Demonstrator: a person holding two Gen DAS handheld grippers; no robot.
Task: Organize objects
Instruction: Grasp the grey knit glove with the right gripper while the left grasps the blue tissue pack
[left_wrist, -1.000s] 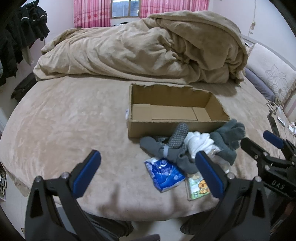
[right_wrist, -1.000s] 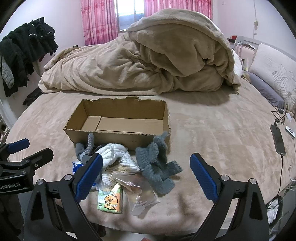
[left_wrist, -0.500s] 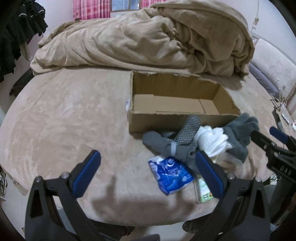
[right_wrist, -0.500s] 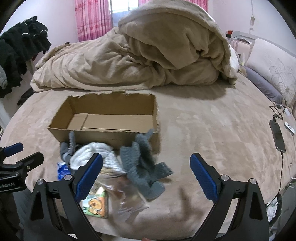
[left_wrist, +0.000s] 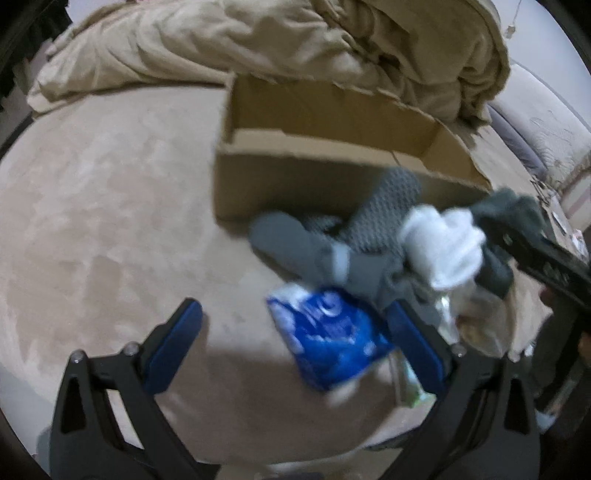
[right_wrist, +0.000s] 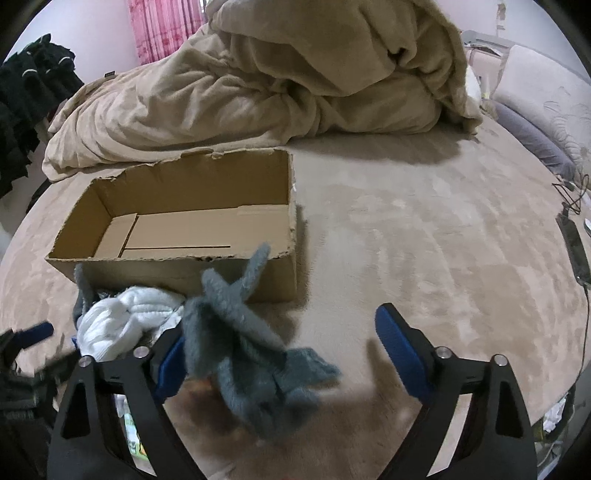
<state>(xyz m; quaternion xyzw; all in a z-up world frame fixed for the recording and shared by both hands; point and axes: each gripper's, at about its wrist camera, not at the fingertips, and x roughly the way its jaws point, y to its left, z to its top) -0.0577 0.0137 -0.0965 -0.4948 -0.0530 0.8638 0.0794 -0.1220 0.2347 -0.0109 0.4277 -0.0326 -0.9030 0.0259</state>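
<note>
An empty open cardboard box (left_wrist: 332, 173) (right_wrist: 177, 266) stands on the tan bed. In front of it lies a heap: grey socks (left_wrist: 332, 254), a white sock bundle (left_wrist: 443, 251) (right_wrist: 118, 325), fuzzy grey-blue socks (right_wrist: 243, 350), a blue packet (left_wrist: 328, 336) and a clear bag (left_wrist: 476, 321). My left gripper (left_wrist: 295, 343) is open, with the blue packet between its fingers. My right gripper (right_wrist: 277, 354) is open, low over the fuzzy grey-blue socks; it also shows at the right of the left wrist view (left_wrist: 543, 258).
A crumpled tan duvet (right_wrist: 295, 74) is piled behind the box. Pillows (right_wrist: 546, 99) lie at the right. A phone and cable (right_wrist: 576, 243) rest at the bed's right edge. Dark clothes (right_wrist: 26, 96) hang at the left. A green packet (right_wrist: 135, 435) lies near the bed's front edge.
Both grippers have moved forward and down towards the heap. The blue packet now lies between the left fingers, and the fuzzy socks between the right fingers. Both stay open.
</note>
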